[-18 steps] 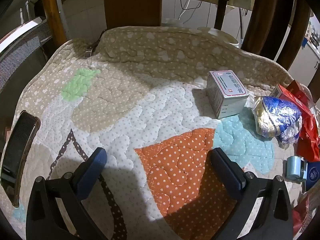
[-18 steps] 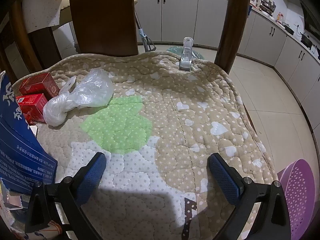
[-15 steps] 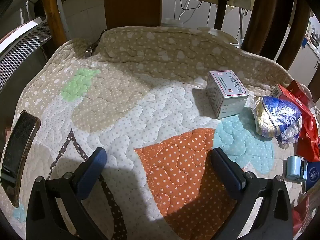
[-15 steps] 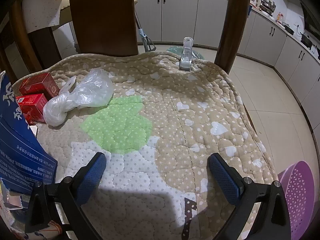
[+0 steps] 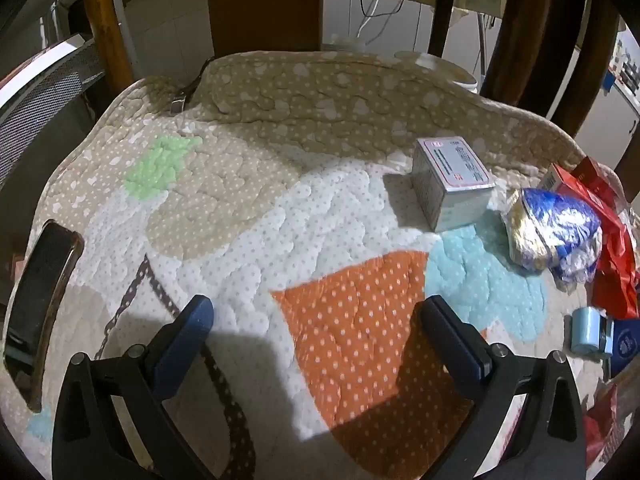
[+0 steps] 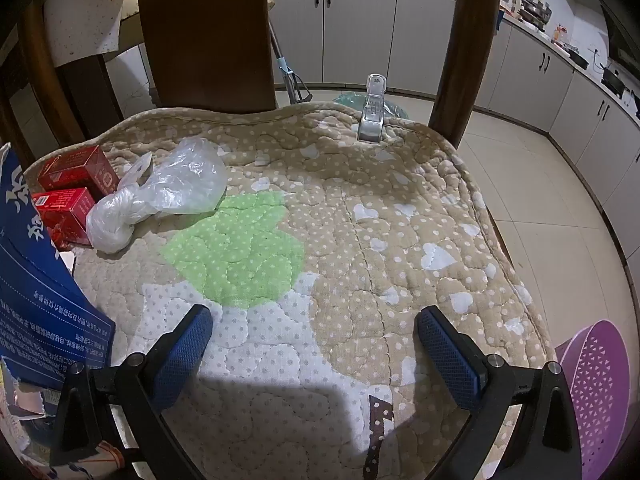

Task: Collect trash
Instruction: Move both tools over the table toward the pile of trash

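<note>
Presently on the quilted pad (image 5: pixel 248 216): left gripper (image 5: pixel 316 320), jaws spread wide and empty, over the orange patch. Far right of it — white carton (image 5: pixel 452 180), crumpled blue-and-gold wrapper (image 5: pixel 552 236) beside it, red packaging (image 5: pixel 612 248) at the right edge, small blue roll (image 5: pixel 586 330) nearer. Right gripper (image 6: pixel 314 330), likewise released and empty; far left of it — clear plastic bag (image 6: pixel 160 196) touching two red boxes (image 6: pixel 68 192). Purple basket (image 6: pixel 596 384) on the floor, near right.
</note>
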Demonstrator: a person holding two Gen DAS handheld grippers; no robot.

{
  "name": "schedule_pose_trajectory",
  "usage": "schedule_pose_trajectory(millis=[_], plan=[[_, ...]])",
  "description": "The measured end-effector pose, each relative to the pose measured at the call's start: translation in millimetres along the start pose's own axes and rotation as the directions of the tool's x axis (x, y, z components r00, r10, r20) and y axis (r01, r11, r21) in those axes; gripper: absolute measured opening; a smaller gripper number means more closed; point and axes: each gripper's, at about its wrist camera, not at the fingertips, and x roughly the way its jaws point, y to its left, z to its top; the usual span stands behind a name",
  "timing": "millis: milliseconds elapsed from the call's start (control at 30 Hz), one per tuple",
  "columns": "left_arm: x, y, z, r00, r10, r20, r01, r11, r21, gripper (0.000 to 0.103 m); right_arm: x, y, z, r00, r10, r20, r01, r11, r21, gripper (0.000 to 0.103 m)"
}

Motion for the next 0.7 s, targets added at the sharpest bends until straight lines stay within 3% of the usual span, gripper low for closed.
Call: schedule_pose_trajectory(millis=[167, 367, 700], plan=[[-26, 0, -15, 1.000, -0.008, -0.025, 0.007, 1.000, -0.005, 0.103, 4, 0, 3, 0.999, 0.003, -0.046, -0.001, 1.000, 0.028, 0.103], [-78, -7, -37, 0.999, -0.006, 0.039, 0.006, 1.000, -0.002, 0.103, -18, -7, -12, 0.996, 0.030, -0.087, -0.030, 1.000, 0.007, 0.103], [-145, -23, -57, 0.989, 0.001, 0.148, -0.005, 1.000, 0.025, 0.103, -96, -31, -64, 0.998, 0.010, 0.055, -0.017, 0.992, 0.129, 0.102]])
